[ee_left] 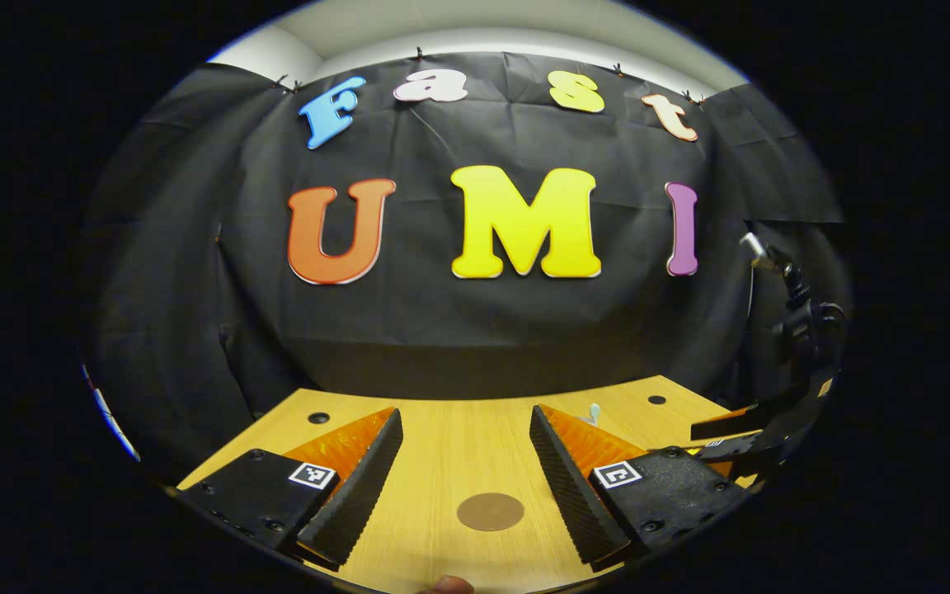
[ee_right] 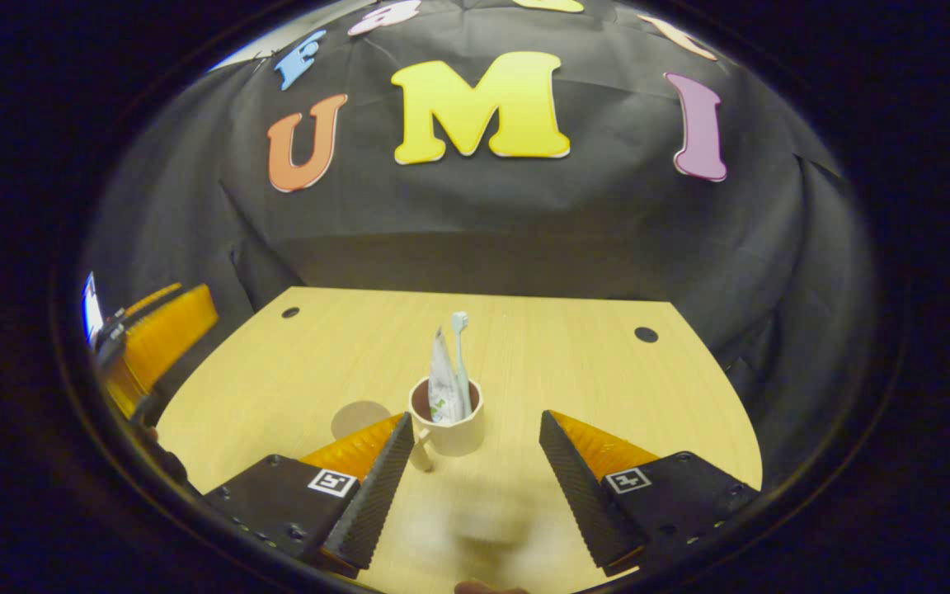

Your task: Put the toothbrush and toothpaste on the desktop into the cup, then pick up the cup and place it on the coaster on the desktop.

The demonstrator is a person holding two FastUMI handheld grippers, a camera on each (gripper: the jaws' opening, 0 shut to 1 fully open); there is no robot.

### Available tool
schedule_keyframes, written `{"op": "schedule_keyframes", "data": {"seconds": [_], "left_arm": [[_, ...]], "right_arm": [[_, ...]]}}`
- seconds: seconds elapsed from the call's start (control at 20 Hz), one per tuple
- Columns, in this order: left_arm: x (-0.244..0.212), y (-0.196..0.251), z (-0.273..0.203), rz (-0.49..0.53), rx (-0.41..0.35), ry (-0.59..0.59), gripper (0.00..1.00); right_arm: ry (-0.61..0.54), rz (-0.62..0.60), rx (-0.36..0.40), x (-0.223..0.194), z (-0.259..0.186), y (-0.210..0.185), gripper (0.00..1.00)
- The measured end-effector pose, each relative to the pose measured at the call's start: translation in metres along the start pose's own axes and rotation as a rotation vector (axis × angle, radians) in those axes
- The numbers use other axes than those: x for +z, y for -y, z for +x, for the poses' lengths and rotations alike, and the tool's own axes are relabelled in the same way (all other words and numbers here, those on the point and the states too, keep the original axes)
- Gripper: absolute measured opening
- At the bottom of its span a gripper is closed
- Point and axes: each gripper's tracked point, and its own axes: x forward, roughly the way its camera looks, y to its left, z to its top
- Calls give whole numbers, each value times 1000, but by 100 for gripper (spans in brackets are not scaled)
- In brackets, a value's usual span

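- Left tongs [ee_left: 465, 462]: fingers spread wide, nothing between them, held above the tabletop [ee_left: 458, 429].
- Coaster [ee_left: 490, 511]: a flat brown disc lying on the tabletop between the left tongs' two fingers, close to the camera, touching neither finger.
- Beyond the left tongs' right finger, the toothbrush [ee_left: 594, 411] head shows just over the finger's edge.
- Further right in the left gripper view, the right tongs appear at the tabletop's edge.
- Right tongs [ee_right: 475, 450]: fingers spread wide, gripping nothing.
- Cup [ee_right: 450, 429]: a pale mug standing upright on the tabletop just ahead of the right tongs, nearer the left finger; its handle sits beside that fingertip, and contact cannot be confirmed.
- Toothpaste [ee_right: 442, 375]: standing in the cup, leaning against the toothbrush, which is also in the cup with its bristle head upward.
- In the right gripper view the coaster lies left of the cup, partly hidden behind the left finger.
- Far left in this view, the left tongs are visible.
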Motion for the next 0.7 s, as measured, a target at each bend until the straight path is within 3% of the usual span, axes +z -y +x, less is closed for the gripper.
{"op": "schedule_keyframes", "data": {"seconds": [0.1,0.15,0.25,0.3,0.35,0.7], "left_arm": [[13,-13,-11,16,21,32,98],[18,-17,-16,21,27,46,98],[29,-34,-27,40,55,79,98],[36,-44,-32,49,71,102,98],[40,-51,-34,56,80,120,97],[81,-92,-67,78,142,217,97]], "right_arm": [[-58,18,-4,-7,12,-11,89],[-79,27,-5,-8,17,-17,94],[-143,40,-32,-16,29,-23,89],[-168,43,-51,-18,35,-25,93],[-185,44,-59,-20,40,-28,89],[-300,58,-110,-32,70,-46,93]]}}
